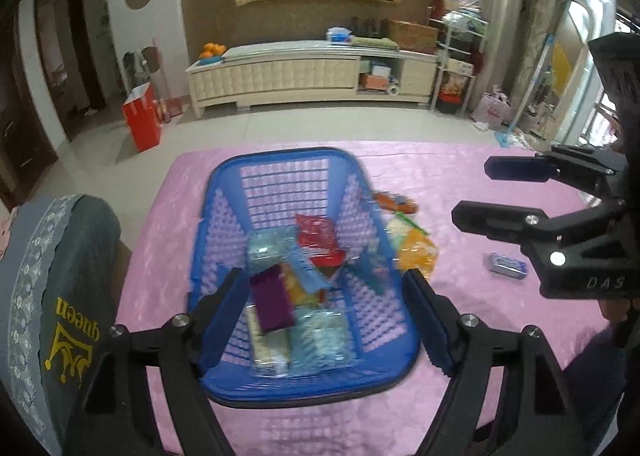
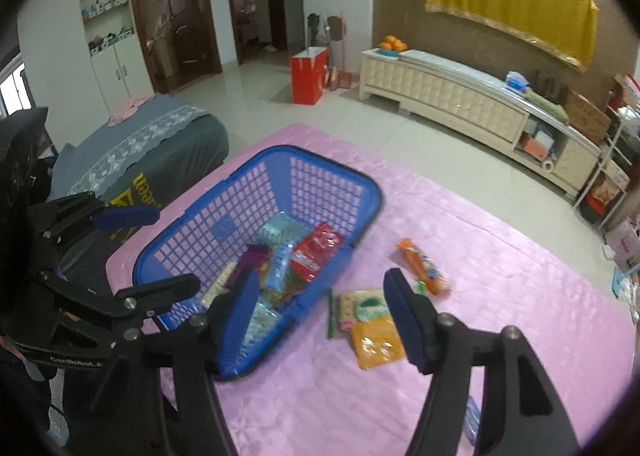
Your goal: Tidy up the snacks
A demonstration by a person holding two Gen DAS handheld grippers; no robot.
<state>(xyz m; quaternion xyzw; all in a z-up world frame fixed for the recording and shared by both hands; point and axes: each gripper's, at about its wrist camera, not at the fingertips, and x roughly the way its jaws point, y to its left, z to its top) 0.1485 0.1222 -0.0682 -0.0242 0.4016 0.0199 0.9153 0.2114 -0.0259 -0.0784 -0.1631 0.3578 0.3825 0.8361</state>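
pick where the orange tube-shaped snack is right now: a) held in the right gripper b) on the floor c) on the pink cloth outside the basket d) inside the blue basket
c, the orange snack lies on the pink cloth to the right of the basket, clear of its wall, and the right gripper is open with nothing in it.
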